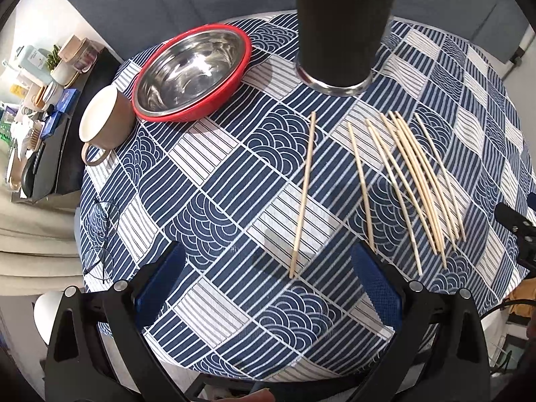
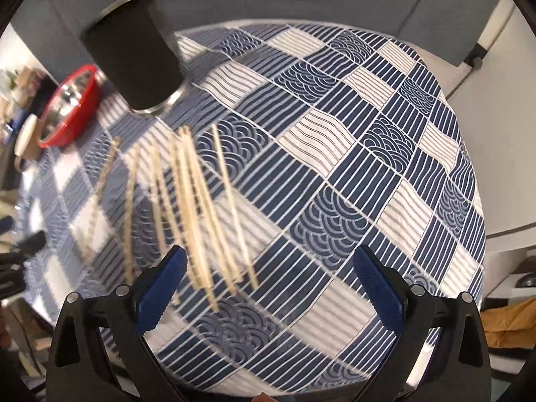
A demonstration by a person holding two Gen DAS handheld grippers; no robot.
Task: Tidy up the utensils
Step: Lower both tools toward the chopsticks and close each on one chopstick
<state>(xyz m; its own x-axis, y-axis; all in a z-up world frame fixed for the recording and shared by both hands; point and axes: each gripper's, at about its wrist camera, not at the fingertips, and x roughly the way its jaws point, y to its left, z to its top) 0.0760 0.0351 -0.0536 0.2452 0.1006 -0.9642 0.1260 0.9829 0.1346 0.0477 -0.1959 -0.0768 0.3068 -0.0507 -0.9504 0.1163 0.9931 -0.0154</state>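
Several pale wooden chopsticks (image 1: 415,181) lie loose on the blue-and-white patterned tablecloth (image 1: 214,174). One single chopstick (image 1: 303,194) lies apart, left of the rest. A tall black holder (image 1: 341,26) with a metal base stands beyond them at the table's far side. My left gripper (image 1: 268,268) hovers open above the cloth, the single chopstick's near end between its blue pads. In the right wrist view the chopsticks (image 2: 197,214) look blurred, and the black holder (image 2: 134,63) is at upper left. My right gripper (image 2: 268,268) is open and empty, with the chopstick ends near its left pad.
A steel bowl in a red basin (image 1: 191,70) and a beige mug (image 1: 104,120) sit at the table's left. Eyeglasses (image 1: 100,238) lie near the left edge. A cluttered shelf (image 1: 40,100) stands beyond that edge. The other gripper (image 1: 519,227) shows at the right border.
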